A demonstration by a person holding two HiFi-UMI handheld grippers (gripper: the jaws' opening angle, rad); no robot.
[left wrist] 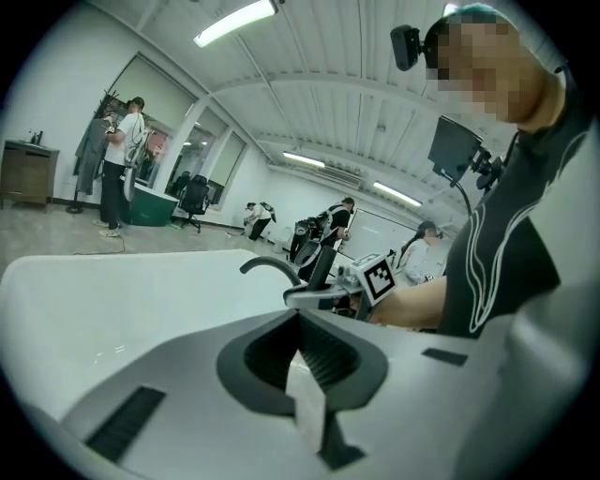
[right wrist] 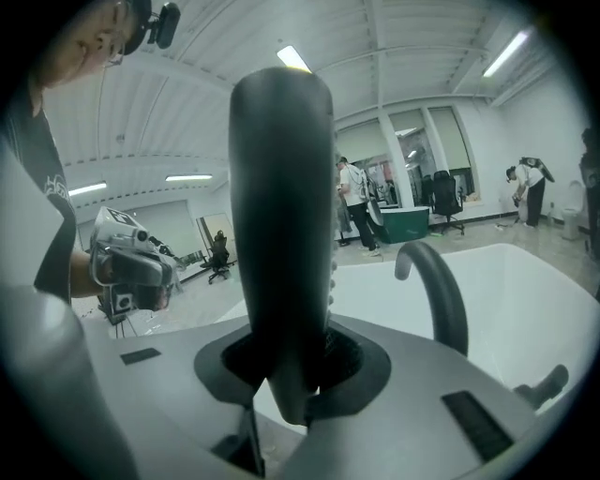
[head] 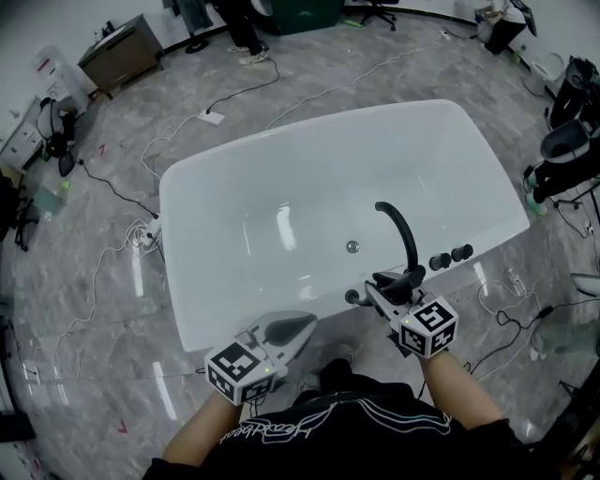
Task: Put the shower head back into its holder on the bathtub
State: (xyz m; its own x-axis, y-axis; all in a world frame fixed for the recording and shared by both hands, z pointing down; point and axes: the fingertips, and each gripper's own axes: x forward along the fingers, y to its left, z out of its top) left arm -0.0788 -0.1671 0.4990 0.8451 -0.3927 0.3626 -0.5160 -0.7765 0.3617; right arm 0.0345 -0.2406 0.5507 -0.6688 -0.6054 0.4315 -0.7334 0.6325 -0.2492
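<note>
Marble floor [head: 84,309] with loose cables [head: 234,98]: laid out in full in head view only.
White bathtub [head: 281,178]: whole outline mid-frame in head view, long side toward the person. Just rim and basin in both gripper views.
Strip lights [left wrist: 234,21] and standing people [left wrist: 117,159] at 9 o'clock: left gripper view. Head view gives only legs at 12 o'clock.
Black curved spout [head: 398,225]: on near rim, 4 o'clock from tub centre, seen in all three views.
Shower head [right wrist: 281,206]: black, upright, filling centre of right gripper view. In head view just a dark stub over the near rim, 6 o'clock from the spout. Contact with the rim not readable; which rim fitting is the holder, cannot tell.
Right gripper [right wrist: 286,380]: clamped on the shower head, aimed toward 11 o'clock in head view, forearm in from 6 o'clock.
Left gripper [left wrist: 302,323]: jaws together, nothing between. At 8 o'clock from the right gripper in head view, at the tub's near edge, aimed toward 2 o'clock.
Three dark knobs [head: 450,255]: 3 o'clock from spout base.
Drain [head: 352,247]: 9 o'clock from spout, head view alone.
</note>
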